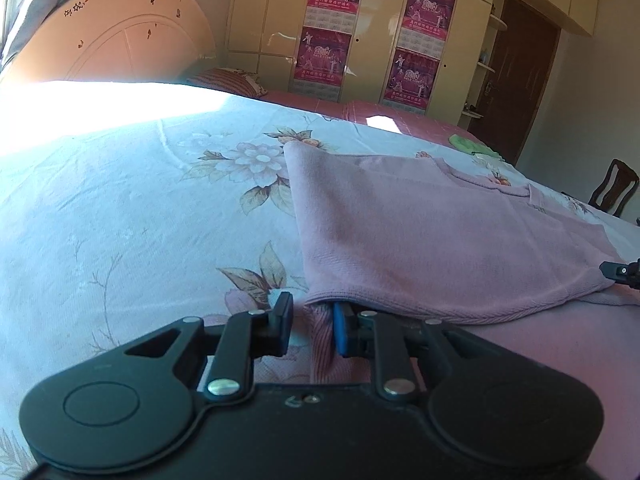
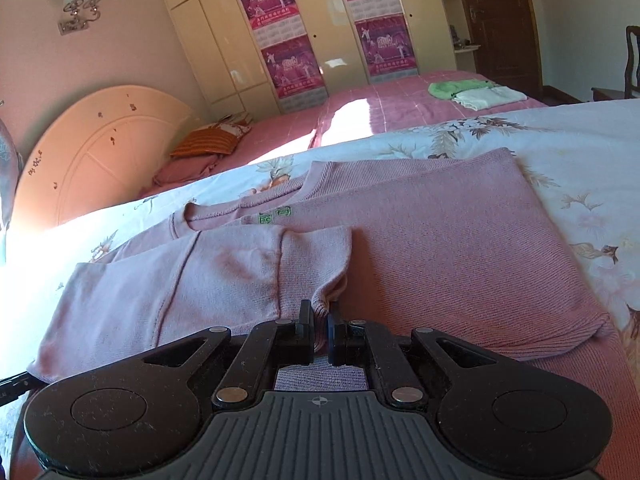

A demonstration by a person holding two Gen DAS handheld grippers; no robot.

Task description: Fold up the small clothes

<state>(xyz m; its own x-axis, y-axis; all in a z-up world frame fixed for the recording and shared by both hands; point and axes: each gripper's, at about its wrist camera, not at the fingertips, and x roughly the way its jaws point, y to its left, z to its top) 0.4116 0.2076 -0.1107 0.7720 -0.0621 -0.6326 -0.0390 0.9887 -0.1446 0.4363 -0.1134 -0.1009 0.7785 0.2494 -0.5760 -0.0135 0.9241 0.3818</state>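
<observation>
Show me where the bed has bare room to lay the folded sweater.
Free: the floral sheet between the headboard and the pink sweater; the pink checked cover between the striped pillow and the green and white folded clothes. Crowded: around both grippers, left and right, on the sweater's near edge.

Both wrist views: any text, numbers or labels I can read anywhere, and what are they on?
"2010": large numerals on each pink calendar poster on the wardrobe doors.
Chinese lines and date grids on those posters: too small and blurred to read.
Green tags at the neck of the pink sweater: print unreadable.
Compass-like mark on the right gripper's body: a symbol, no words.
</observation>
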